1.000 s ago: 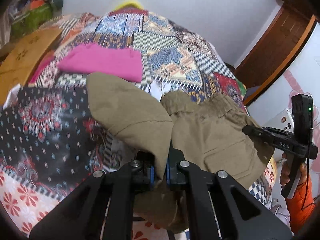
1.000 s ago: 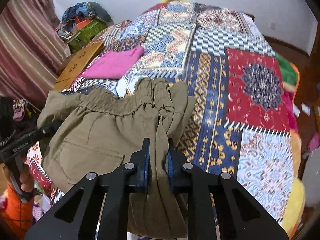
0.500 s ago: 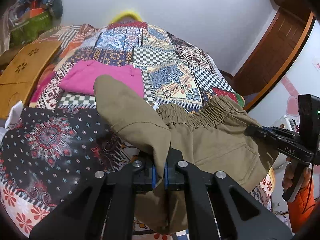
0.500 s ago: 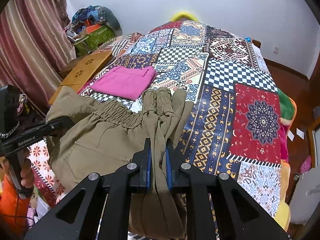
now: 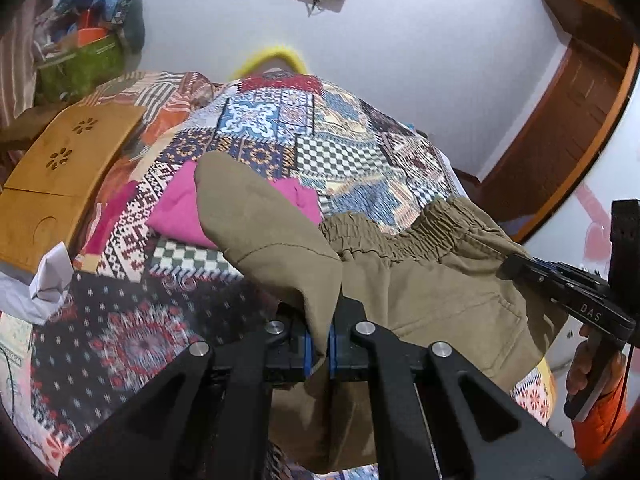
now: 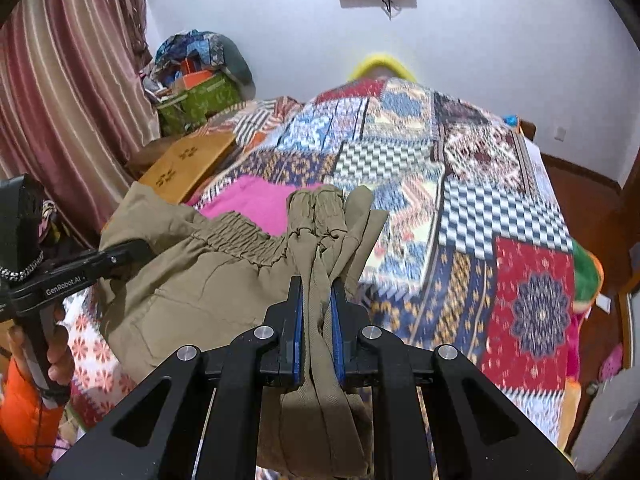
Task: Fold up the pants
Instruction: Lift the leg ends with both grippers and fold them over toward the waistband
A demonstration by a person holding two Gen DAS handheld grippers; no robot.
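The olive-khaki pants [image 5: 432,292] [image 6: 192,292] hang lifted above the patchwork bedspread [image 5: 352,152] [image 6: 500,216], stretched between both grippers with the elastic waistband on top. My left gripper [image 5: 318,344] is shut on one corner of the fabric, which bulges up over its blue pads. My right gripper [image 6: 318,320] is shut on a bunched fold of the waistband end. Each gripper shows in the other's view: the right one [image 5: 520,270] at the pants' right edge, the left one [image 6: 132,252] at their left edge.
A folded pink garment [image 5: 180,212] [image 6: 256,200] lies on the bed behind the pants. A wooden lap tray [image 5: 60,168] [image 6: 188,160] sits at the bed's left side, with a heap of bags and clothes [image 6: 192,80] beyond. A curtain [image 6: 68,100] hangs at left and a wooden door [image 5: 568,120] stands at right.
Both grippers have risen and drawn back with the pants, which now hang higher off the bed. More of the far wall shows. Both grips are unchanged.
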